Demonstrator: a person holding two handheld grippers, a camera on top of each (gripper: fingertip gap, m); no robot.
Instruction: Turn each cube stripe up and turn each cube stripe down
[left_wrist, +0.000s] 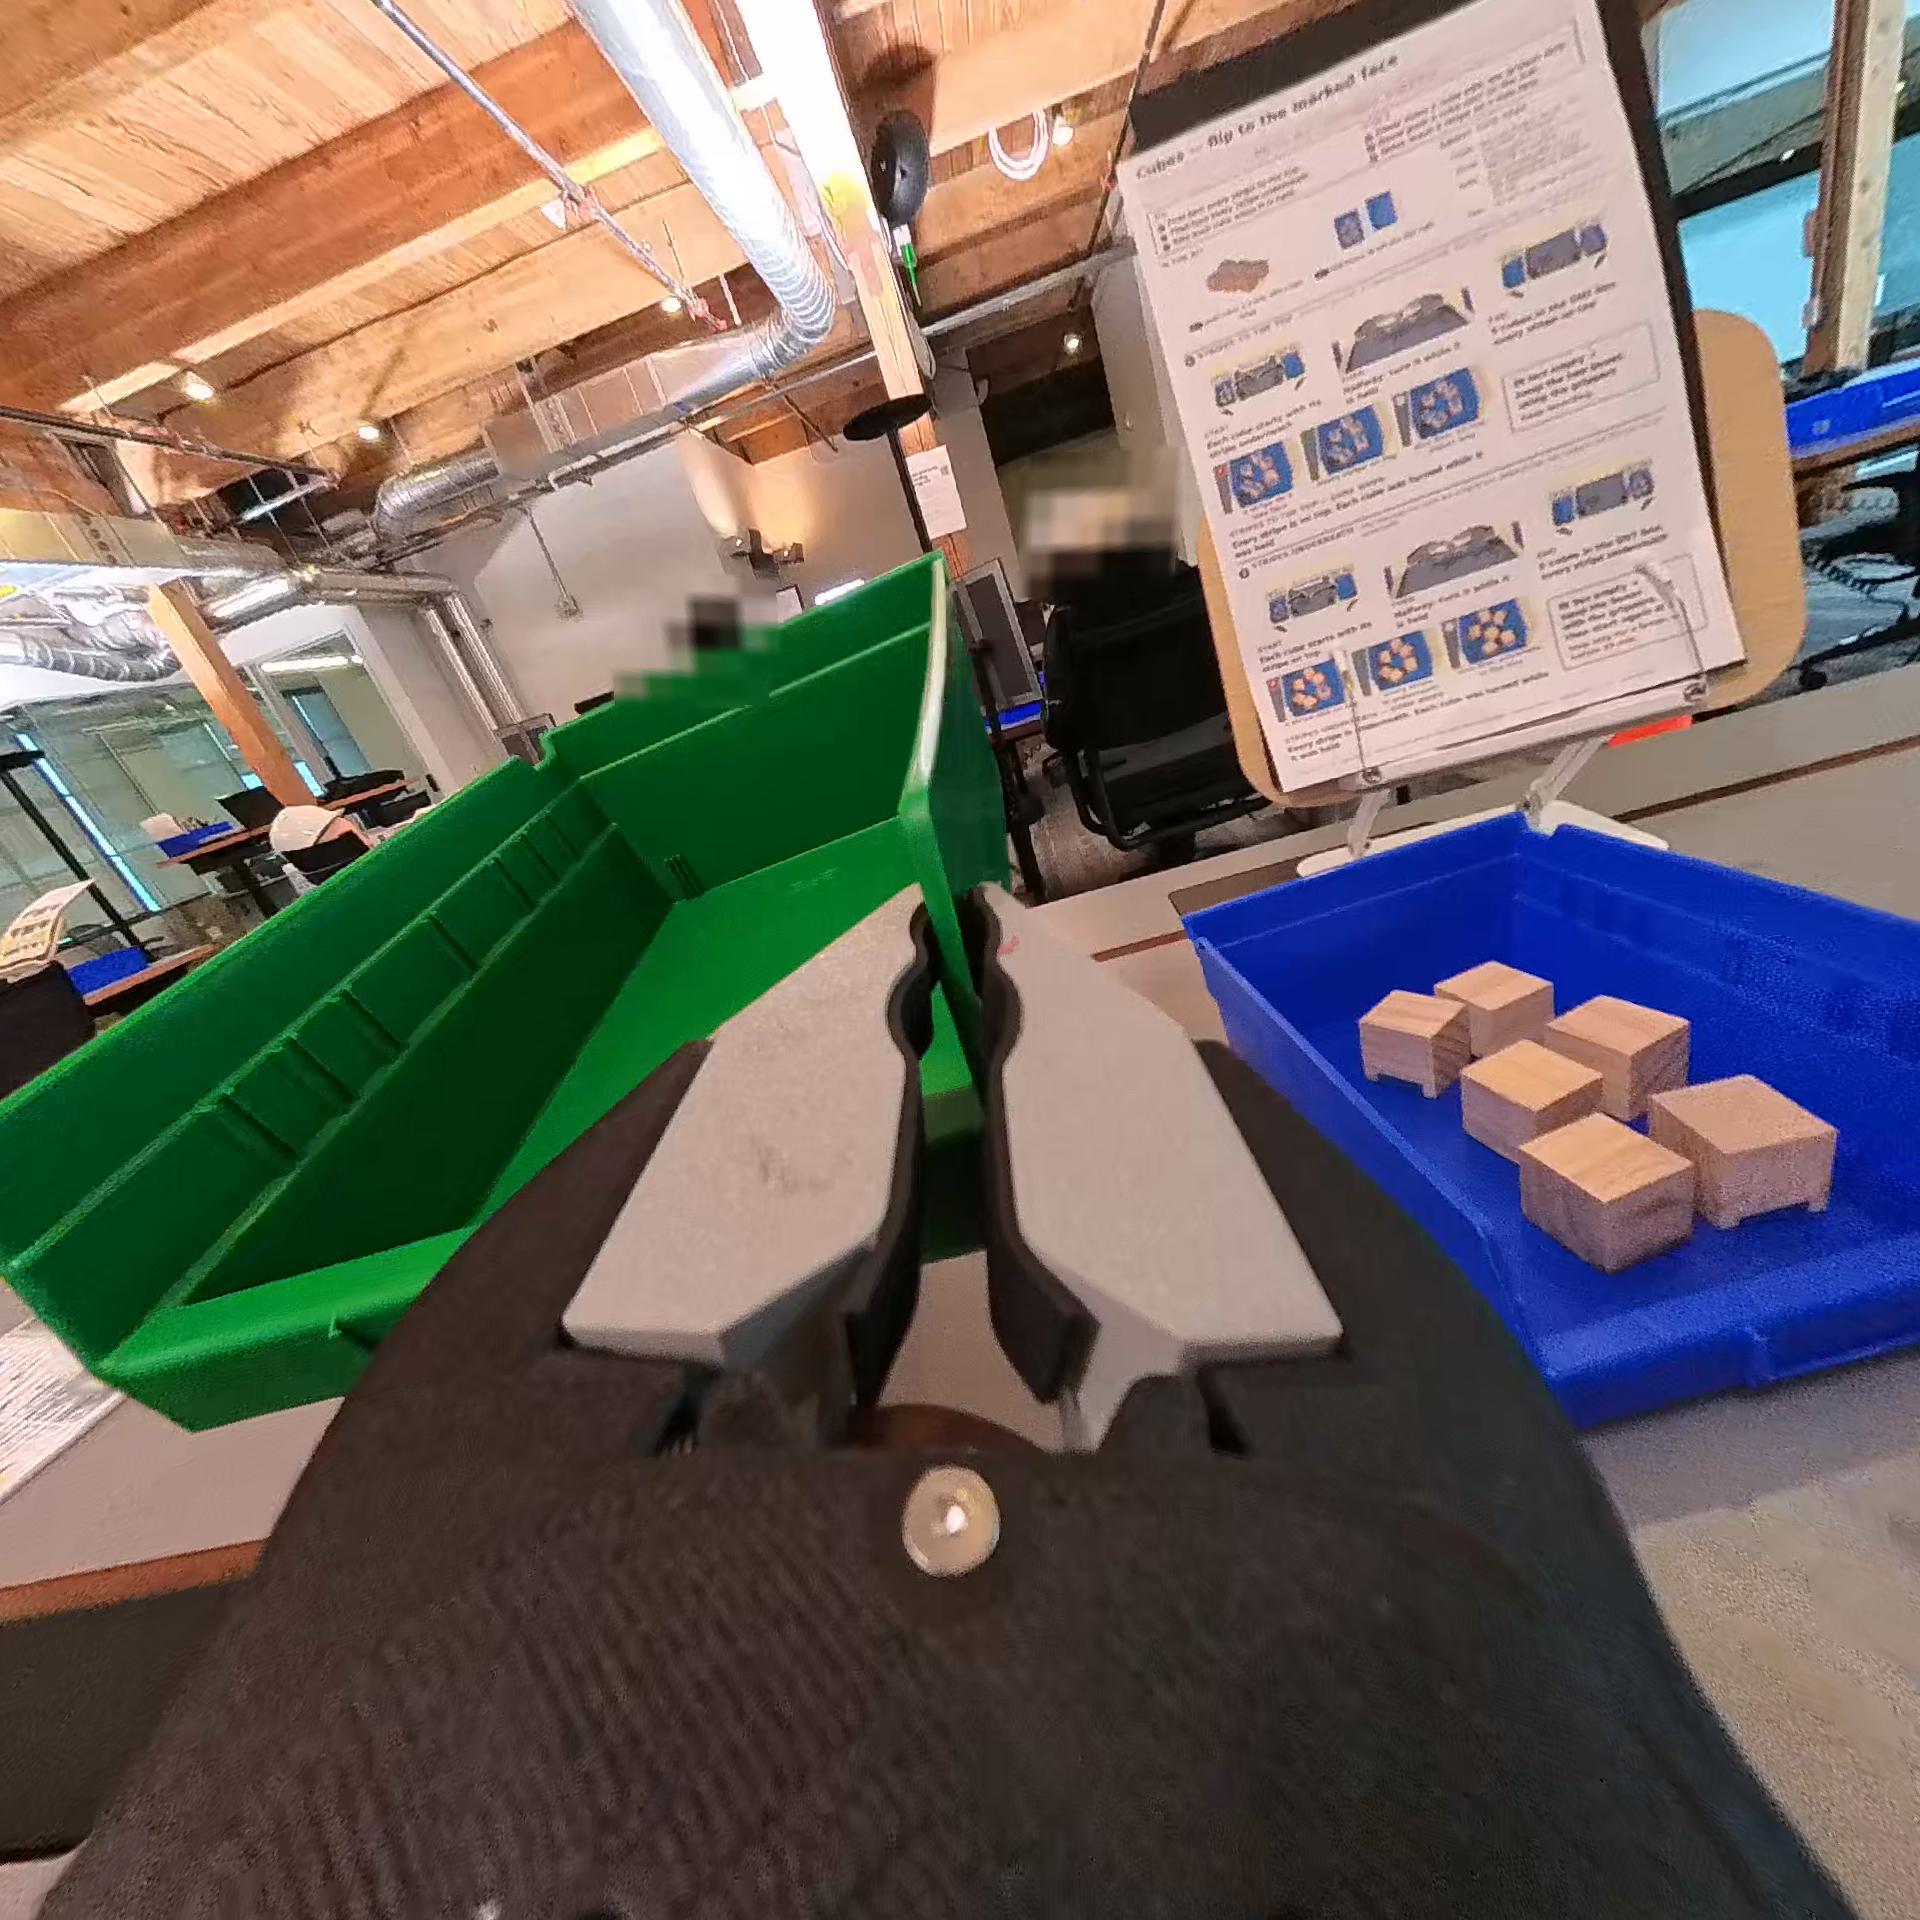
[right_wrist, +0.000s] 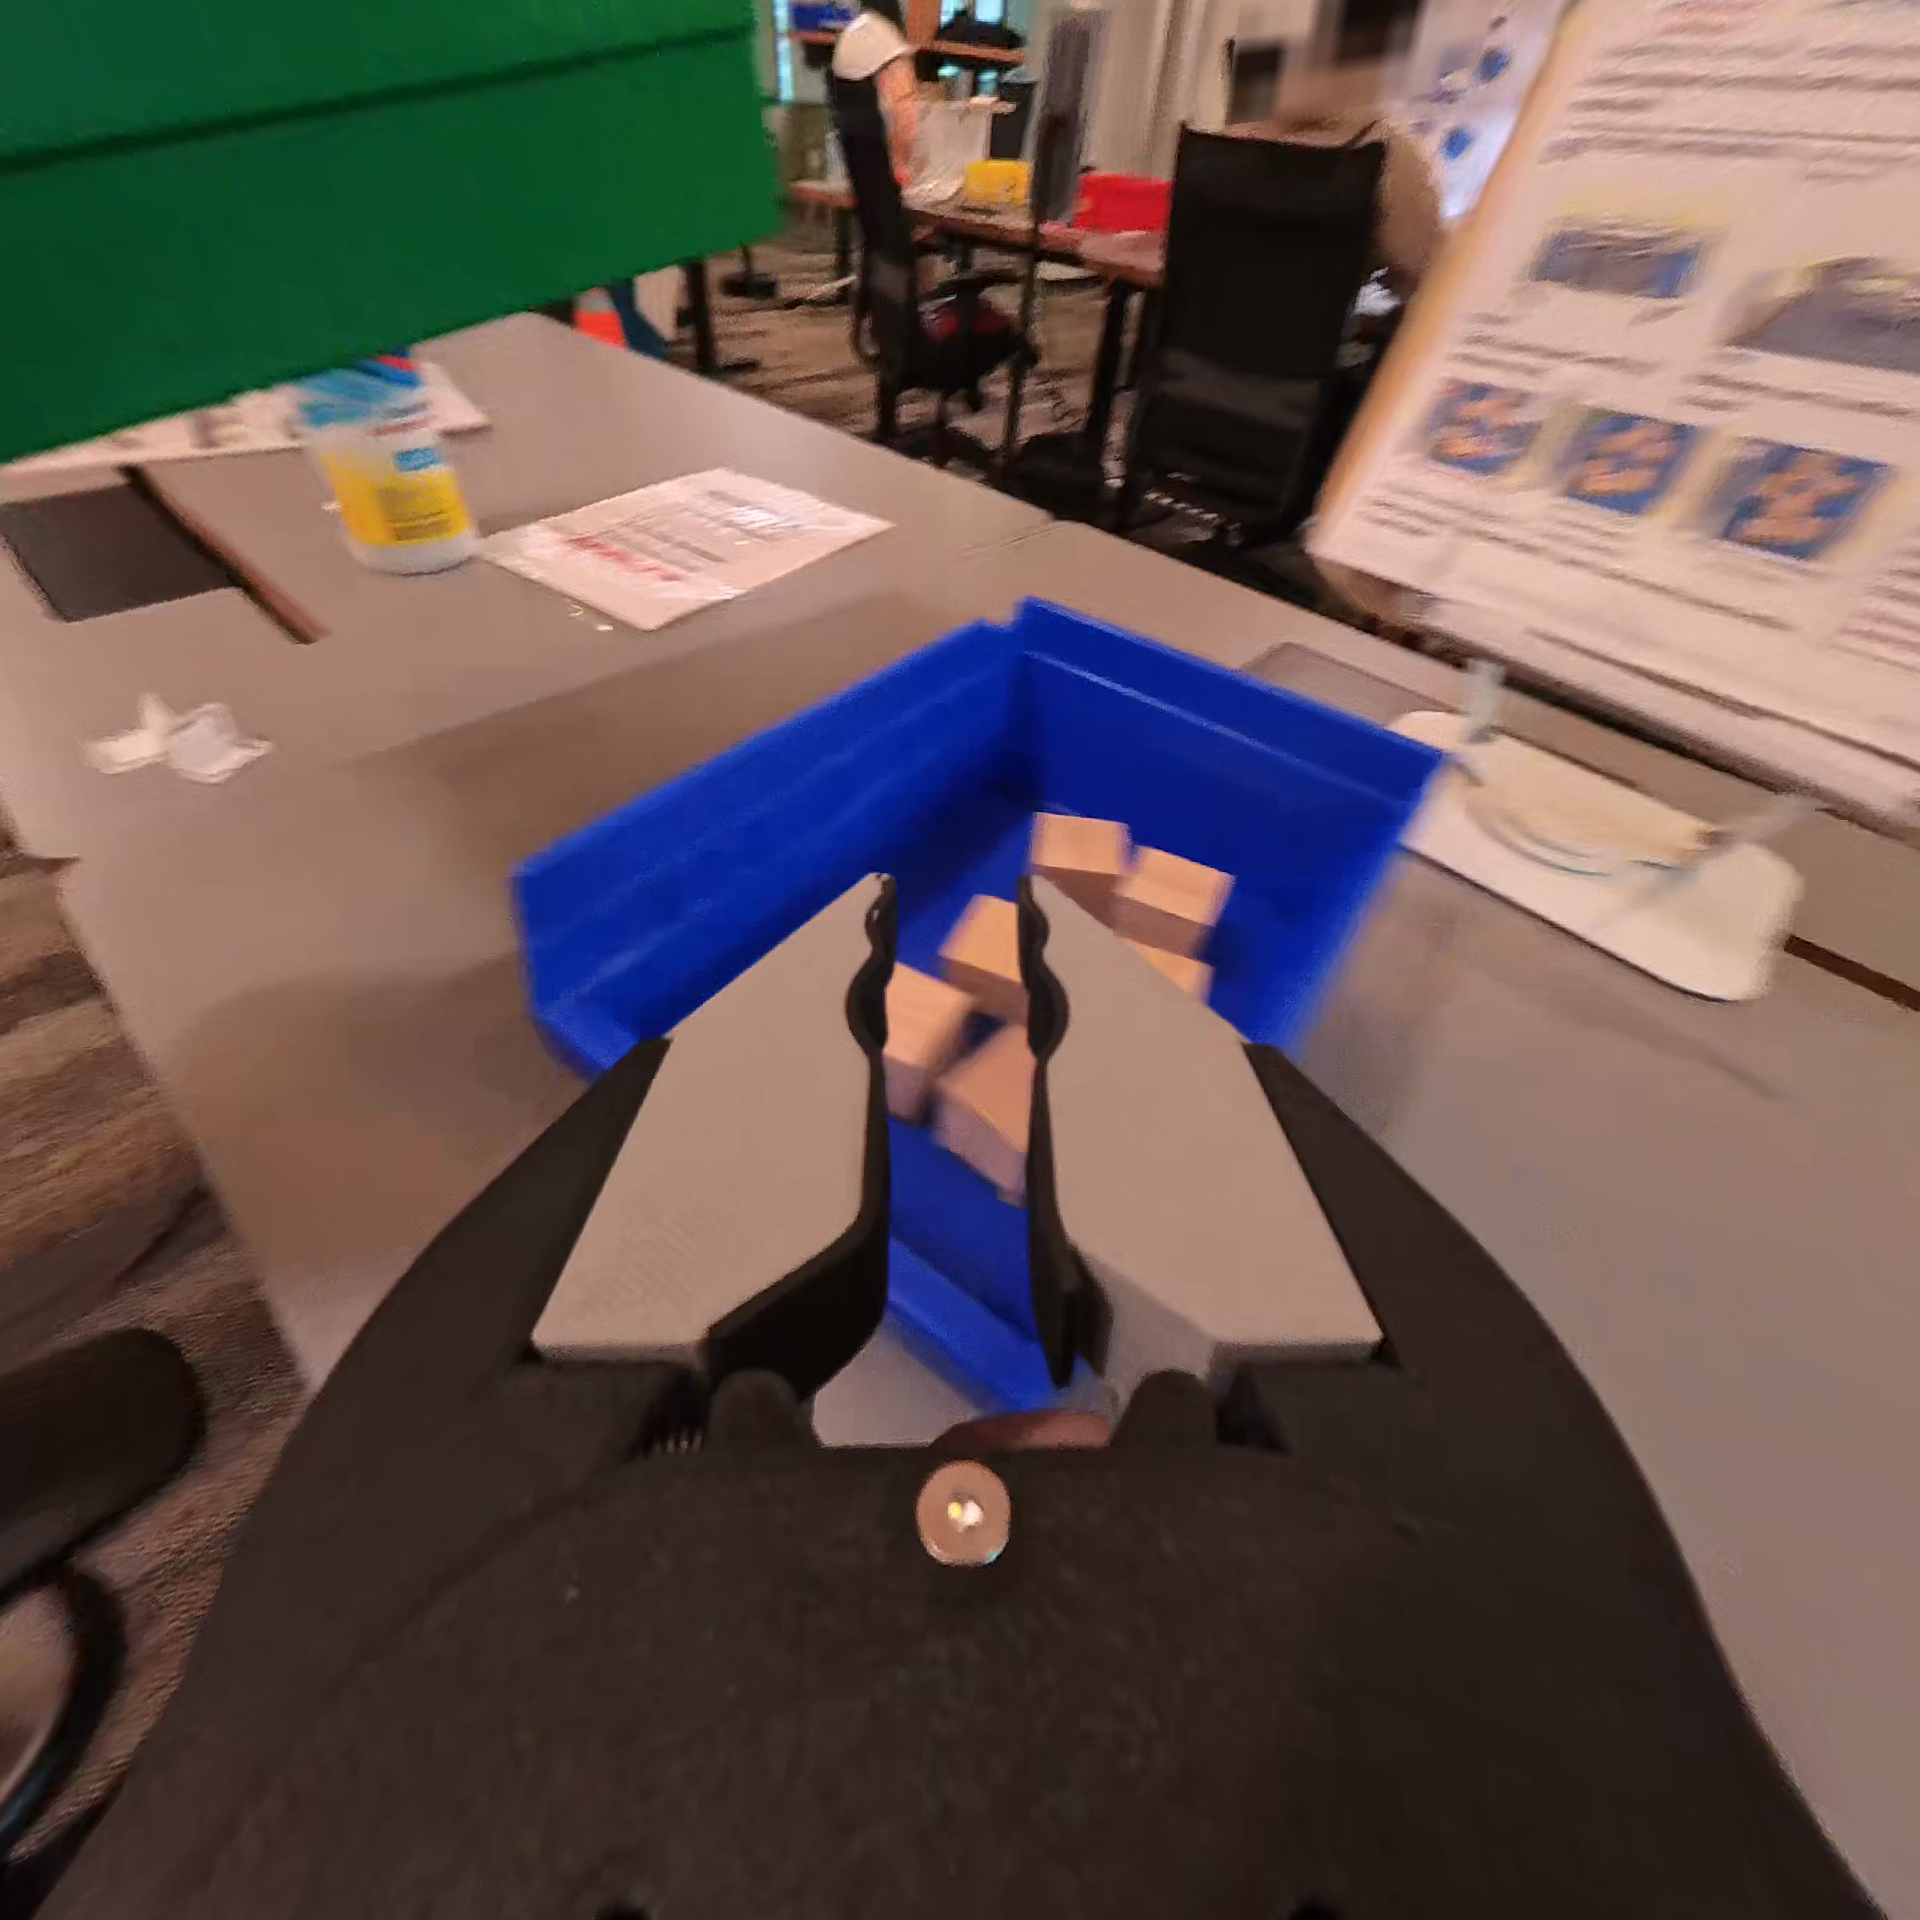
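Note:
Several plain wooden cubes (left_wrist: 1527, 1091) lie loose in a blue bin (left_wrist: 1662, 914) on the grey table; no stripe shows on their visible faces. My left gripper (left_wrist: 951, 920) is shut on the side wall of an empty green bin (left_wrist: 416, 1039) and holds it tilted, left of the blue bin. In the right wrist view the green bin (right_wrist: 364, 187) hangs raised at the top left. My right gripper (right_wrist: 956, 888) is open and empty, above the near corner of the blue bin (right_wrist: 779, 831), with cubes (right_wrist: 1081, 852) showing between and beyond its fingers.
An instruction sheet on a stand (left_wrist: 1455, 416) stands behind the blue bin, also at the right in the right wrist view (right_wrist: 1662, 364). A wipes canister (right_wrist: 390, 488), a printed sheet (right_wrist: 686, 540) and a crumpled white scrap (right_wrist: 177, 738) lie on the table farther off. Office chairs stand beyond.

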